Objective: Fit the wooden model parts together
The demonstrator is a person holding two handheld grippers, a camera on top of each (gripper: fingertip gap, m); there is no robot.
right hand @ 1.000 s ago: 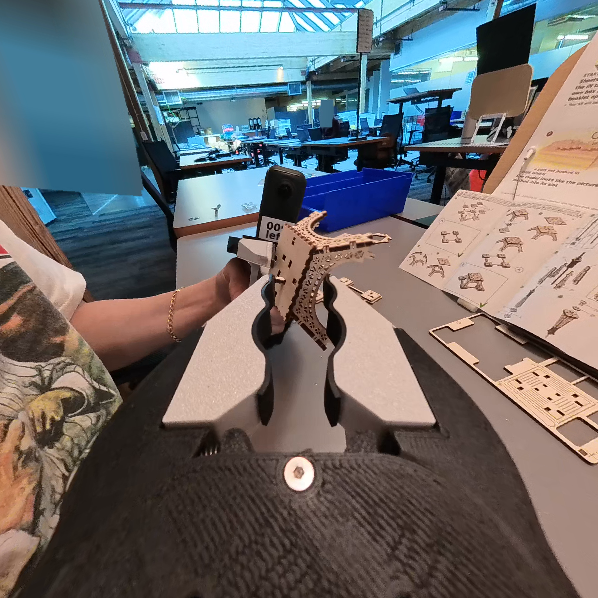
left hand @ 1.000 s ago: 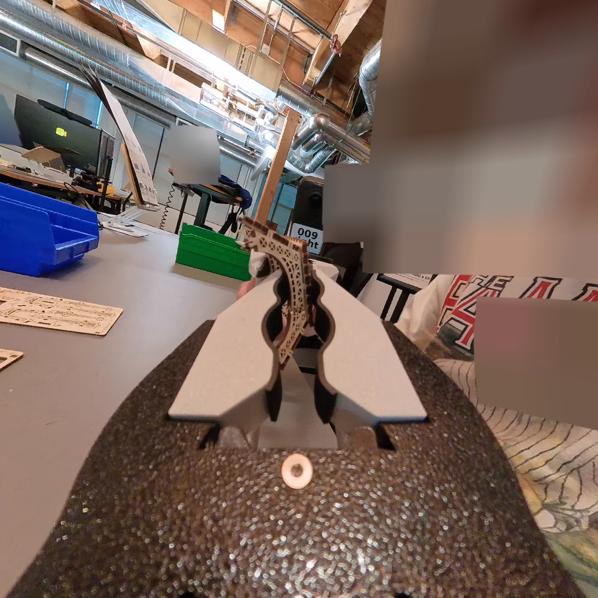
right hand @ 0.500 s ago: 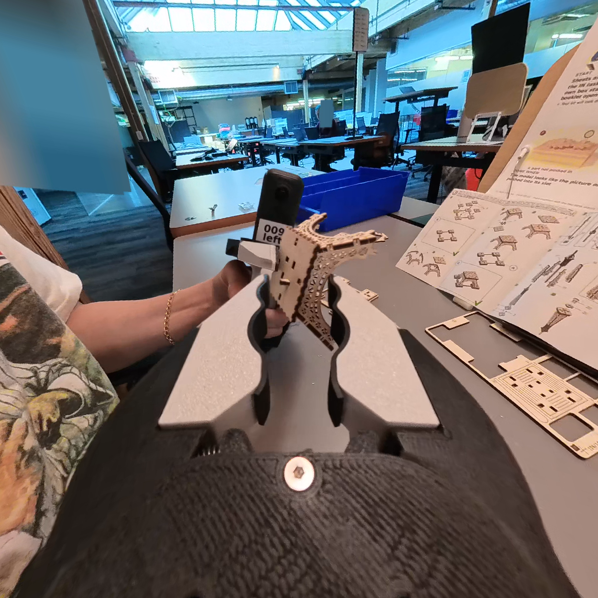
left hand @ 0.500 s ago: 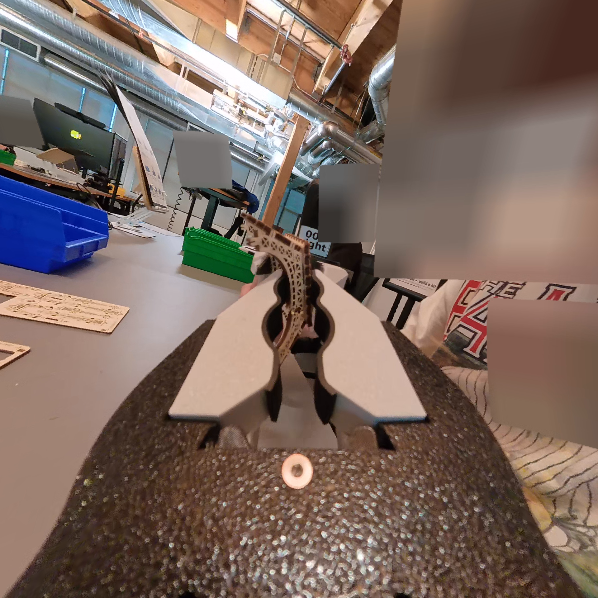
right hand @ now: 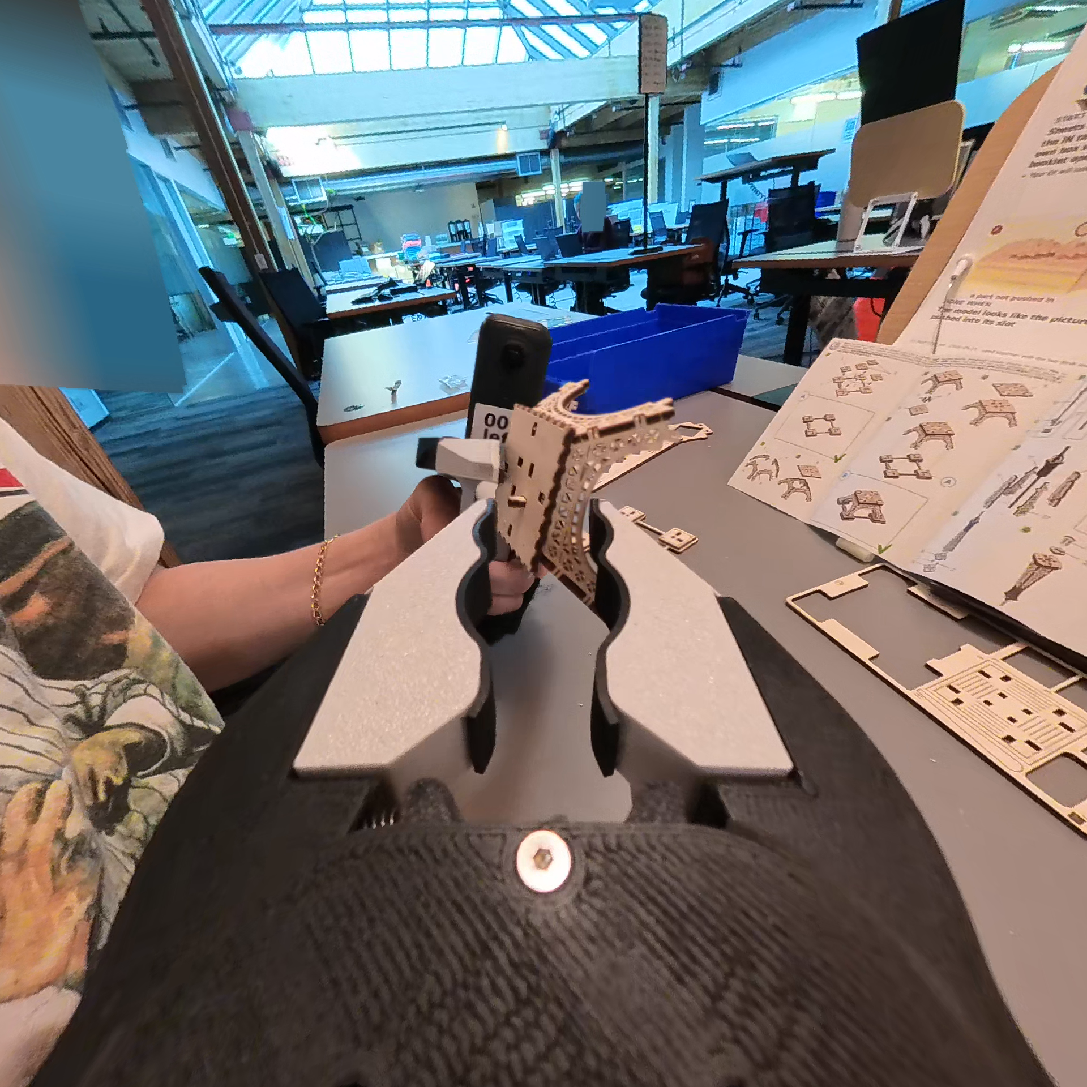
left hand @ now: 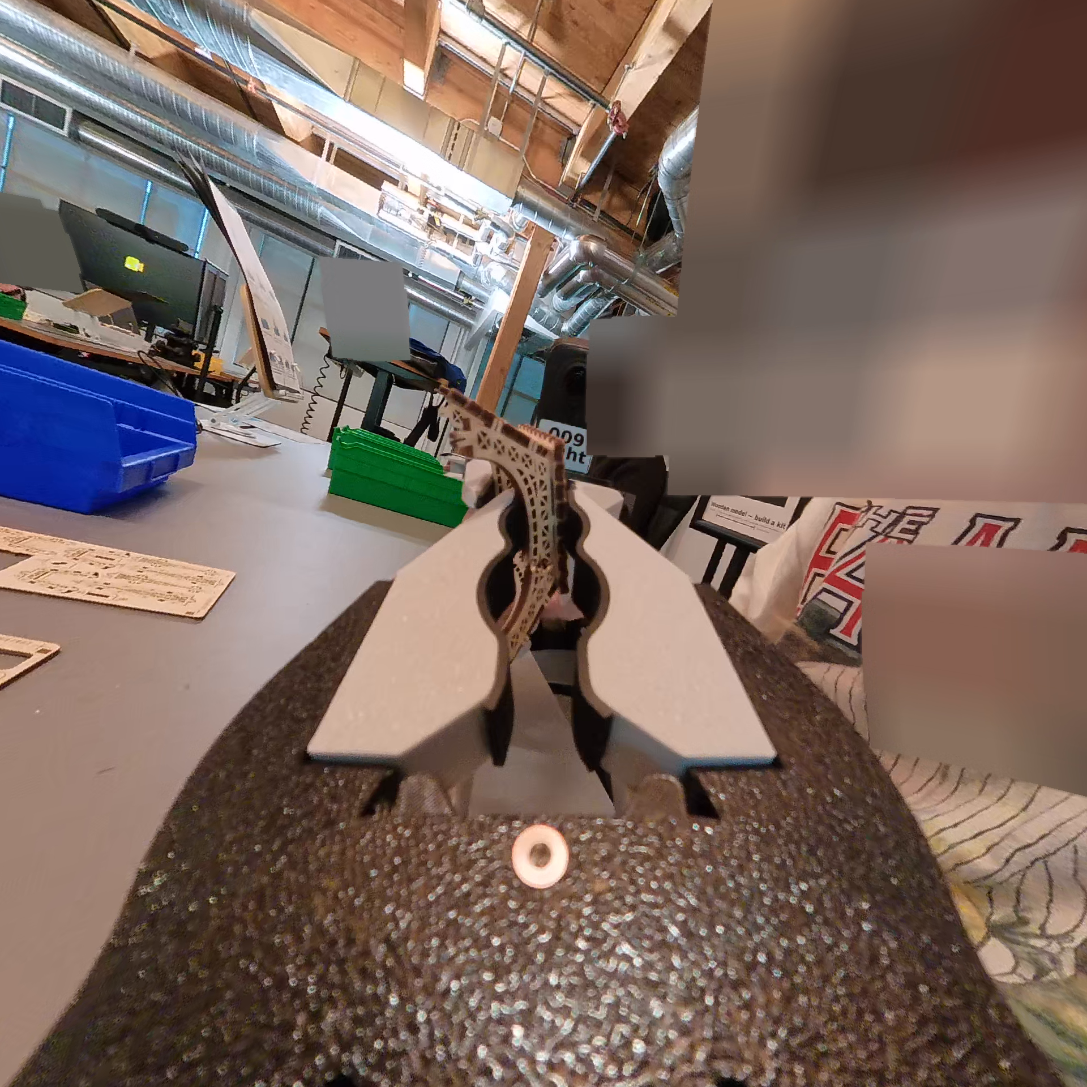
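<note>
A laser-cut wooden tower-base model [right hand: 588,447], a flat slotted plate with curved lattice legs, is held in the air above the grey table [right hand: 735,564]. My right gripper [right hand: 541,512] is shut on it at the plate and one leg. My left gripper [left hand: 541,506] is shut on a curved lattice leg of the same model [left hand: 512,447]. In the right wrist view the left gripper's grey finger [right hand: 464,459] reaches the model from the far side, with a person's hand [right hand: 429,506] on its handle. The far side of the model is hidden.
Wooden part sheets lie on the table at the left [left hand: 117,579] and the right [right hand: 970,700]. An open instruction booklet [right hand: 941,459] leans at the right. A small loose part [right hand: 664,529] lies beyond the gripper. A blue bin [left hand: 88,447] and a green bin [left hand: 388,476] stand farther back. The tips of both grippers are at nearly the same place.
The model has turned a little between the grippers, its flat plate now facing the right wrist camera more. Both grippers keep their hold. The left view has swung slightly.
</note>
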